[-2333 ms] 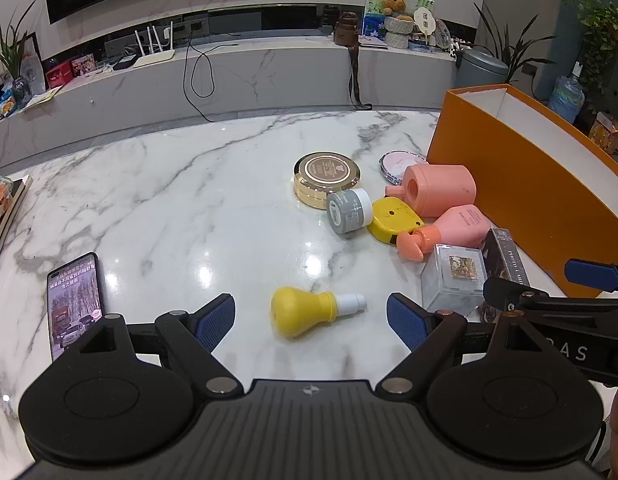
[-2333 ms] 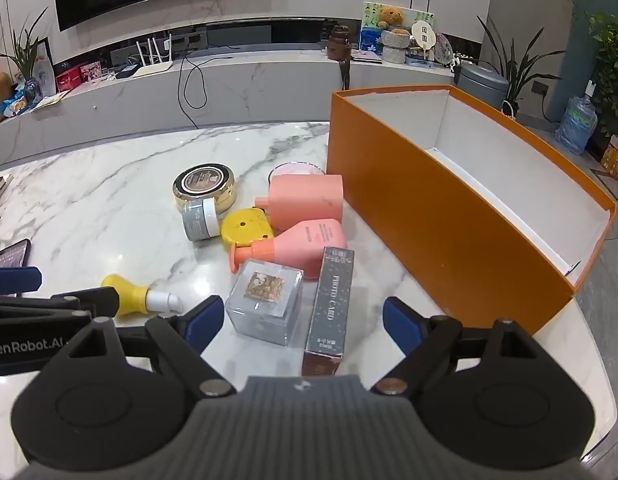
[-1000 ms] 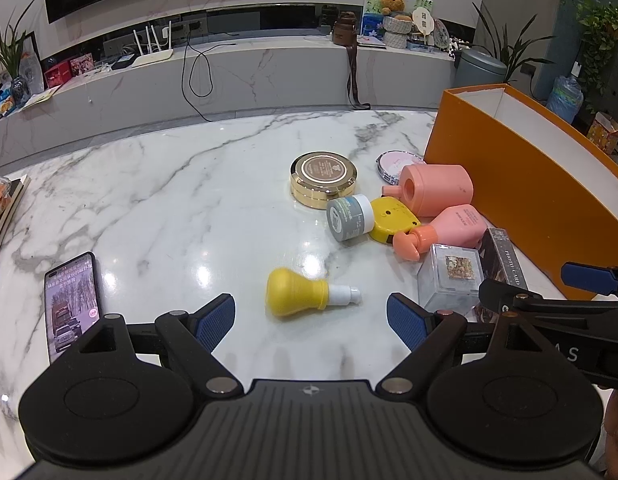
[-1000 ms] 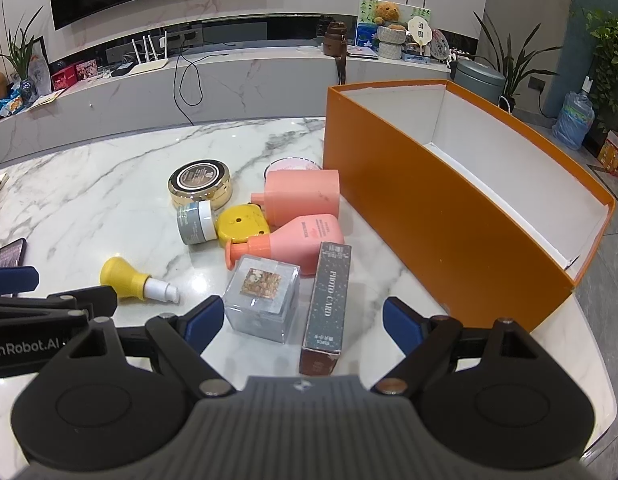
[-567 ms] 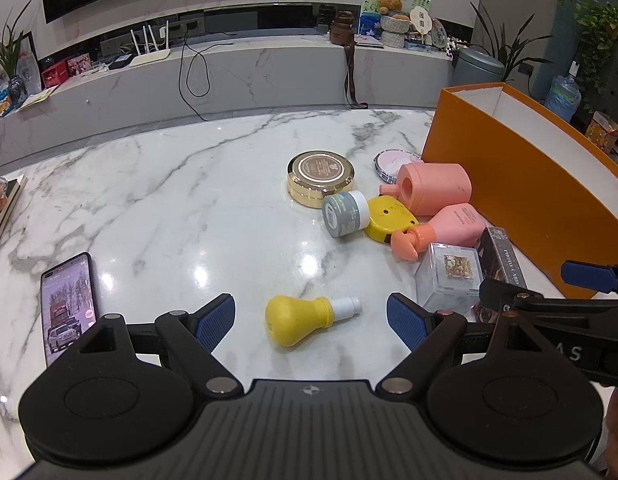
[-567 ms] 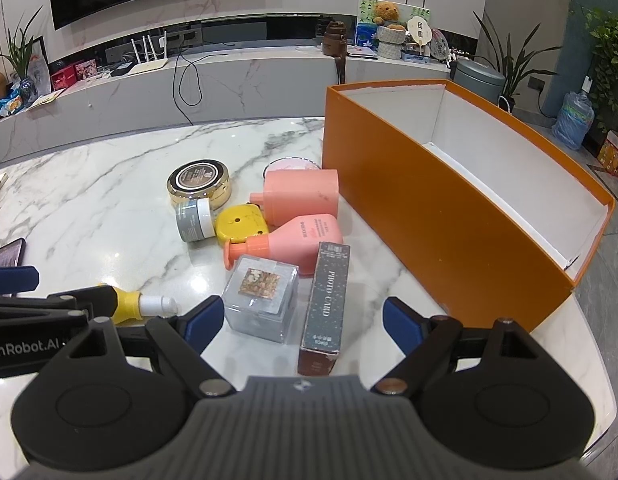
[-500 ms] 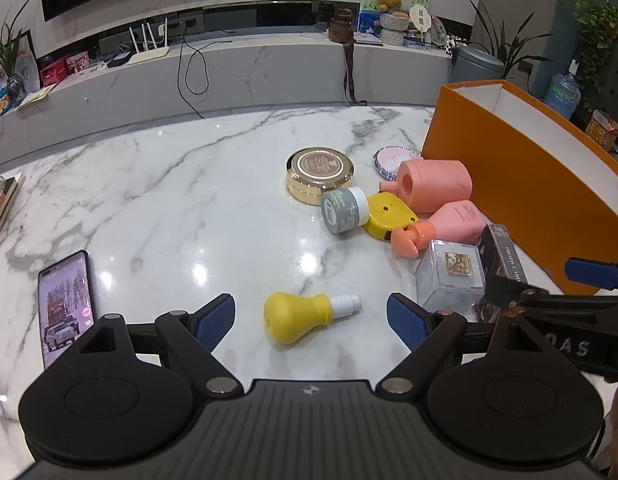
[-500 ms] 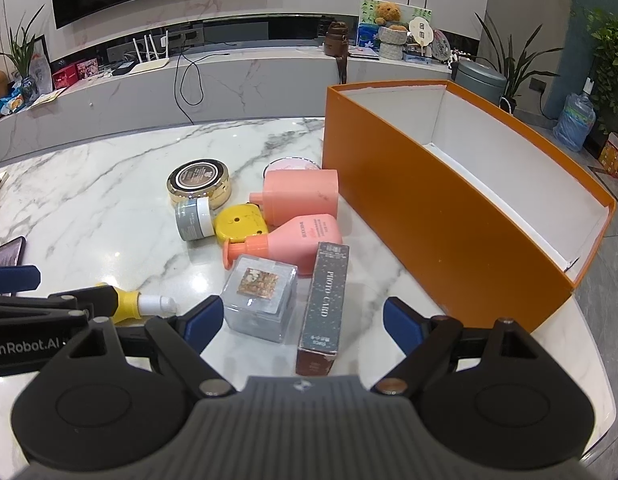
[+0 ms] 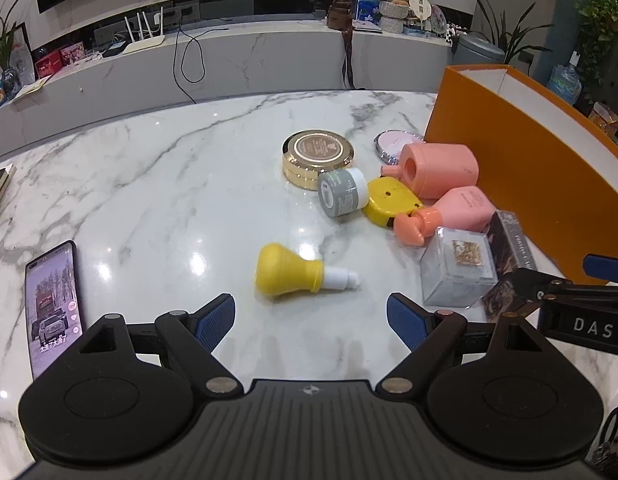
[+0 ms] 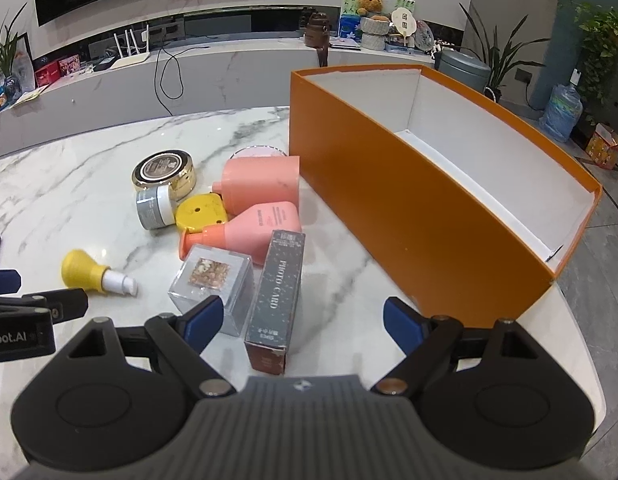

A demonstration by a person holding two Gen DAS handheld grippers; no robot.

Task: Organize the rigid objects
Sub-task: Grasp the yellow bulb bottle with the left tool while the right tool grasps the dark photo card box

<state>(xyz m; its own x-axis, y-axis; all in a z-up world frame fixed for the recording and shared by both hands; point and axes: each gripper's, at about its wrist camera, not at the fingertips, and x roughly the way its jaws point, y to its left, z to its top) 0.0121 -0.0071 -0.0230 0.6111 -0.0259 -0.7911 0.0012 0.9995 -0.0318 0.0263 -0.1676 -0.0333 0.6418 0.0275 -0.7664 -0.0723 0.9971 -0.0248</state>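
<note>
On the marble table [image 9: 157, 184], far left: a phone [image 9: 53, 304] lies flat, screen lit. Left gripper [image 9: 311, 318] hovers with its blue pads spread wide, nothing between them; the yellow bulb-shaped bottle [image 9: 293, 272] lies on its side just ahead, white nozzle pointing right. Further on, a cluster: gold round tin [image 9: 317, 158], grey jar [image 9: 343, 192] on its side touching a yellow case [image 9: 391, 202], two pink bottles [image 10: 265, 184] lying down, a clear cube box [image 10: 213, 280], and a dark "PHOTO CARD" box [image 10: 279, 292] beside the cube. Right gripper [image 10: 299, 320] is also spread, empty, above the near end of the card box. Rightmost: the orange box [image 10: 409, 208], open-topped, white interior.
</note>
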